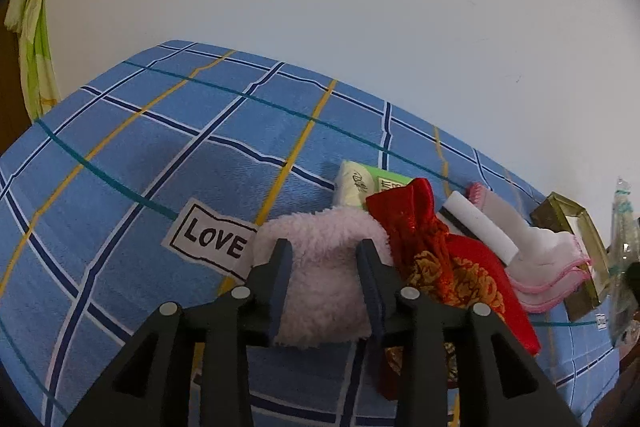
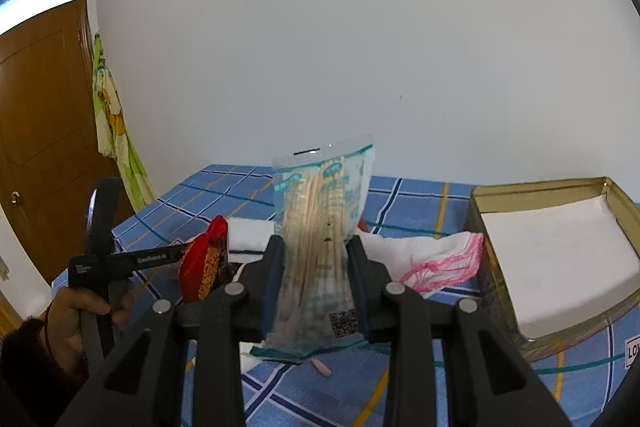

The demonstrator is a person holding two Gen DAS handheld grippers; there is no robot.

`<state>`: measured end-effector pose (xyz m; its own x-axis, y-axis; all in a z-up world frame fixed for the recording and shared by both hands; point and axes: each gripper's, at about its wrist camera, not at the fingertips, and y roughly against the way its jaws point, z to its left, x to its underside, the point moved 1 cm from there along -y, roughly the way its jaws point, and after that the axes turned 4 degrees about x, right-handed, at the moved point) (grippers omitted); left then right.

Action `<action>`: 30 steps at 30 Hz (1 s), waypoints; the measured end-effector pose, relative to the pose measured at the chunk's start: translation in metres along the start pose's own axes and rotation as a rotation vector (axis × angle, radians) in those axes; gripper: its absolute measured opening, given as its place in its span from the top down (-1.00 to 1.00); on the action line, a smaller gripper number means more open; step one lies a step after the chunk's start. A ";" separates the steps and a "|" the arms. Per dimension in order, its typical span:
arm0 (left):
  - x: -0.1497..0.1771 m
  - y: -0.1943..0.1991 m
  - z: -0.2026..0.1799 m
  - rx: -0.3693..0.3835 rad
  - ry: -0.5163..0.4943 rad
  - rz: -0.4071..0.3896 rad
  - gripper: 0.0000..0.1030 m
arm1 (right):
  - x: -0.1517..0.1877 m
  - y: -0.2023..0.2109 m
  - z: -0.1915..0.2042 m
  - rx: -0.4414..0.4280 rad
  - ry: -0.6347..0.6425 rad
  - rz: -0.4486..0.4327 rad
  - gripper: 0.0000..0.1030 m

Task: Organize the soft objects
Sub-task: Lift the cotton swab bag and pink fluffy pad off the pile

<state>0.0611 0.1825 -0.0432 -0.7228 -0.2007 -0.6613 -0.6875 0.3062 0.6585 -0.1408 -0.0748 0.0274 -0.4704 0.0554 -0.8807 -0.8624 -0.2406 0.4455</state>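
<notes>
A pink fluffy plush piece [image 1: 320, 291] lies on the blue checked cloth [image 1: 152, 155], and my left gripper [image 1: 325, 247] is shut on it, a pad pressing each side. To its right lie a red brocade pouch [image 1: 424, 227], a white foam block [image 1: 480, 227] and a pink-edged white cloth [image 1: 548, 267]. My right gripper [image 2: 315, 243] is shut on a clear bag of cotton swabs [image 2: 320, 211], held upright above the cloth. In the right wrist view the pouch [image 2: 204, 259] and pink-edged cloth [image 2: 432, 255] lie behind the bag.
An open gold tin [image 2: 560, 247] with a white lining stands at the right. A green tissue pack [image 1: 360, 183] lies behind the plush. A hand [image 2: 80, 319] holds the left gripper's handle. A white wall is behind, a wooden door [image 2: 40, 147] at far left.
</notes>
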 end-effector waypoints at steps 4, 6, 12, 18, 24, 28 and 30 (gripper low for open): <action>0.006 0.004 -0.005 -0.005 -0.024 0.022 0.25 | 0.000 -0.001 0.002 0.004 0.012 0.003 0.38; 0.008 0.001 -0.007 -0.022 -0.050 0.033 0.24 | 0.001 -0.001 0.002 0.000 0.011 0.004 0.38; 0.003 -0.004 -0.004 -0.034 -0.027 0.056 0.23 | 0.001 -0.006 0.001 0.001 0.004 0.025 0.38; -0.003 0.016 0.001 -0.099 -0.011 0.043 -0.98 | 0.001 -0.004 -0.003 0.001 -0.019 0.024 0.37; 0.003 -0.008 0.009 -0.053 0.000 0.077 -0.98 | 0.001 -0.003 -0.003 0.004 -0.021 0.020 0.37; -0.003 -0.017 0.005 -0.098 -0.010 0.077 -0.98 | 0.000 -0.003 -0.007 0.001 -0.038 0.021 0.37; -0.003 -0.020 0.003 -0.121 -0.030 0.074 -0.96 | -0.001 -0.002 -0.009 -0.001 -0.052 0.023 0.36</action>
<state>0.0772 0.1802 -0.0550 -0.7705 -0.1537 -0.6187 -0.6374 0.2045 0.7429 -0.1369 -0.0834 0.0261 -0.4989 0.1000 -0.8609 -0.8513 -0.2429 0.4651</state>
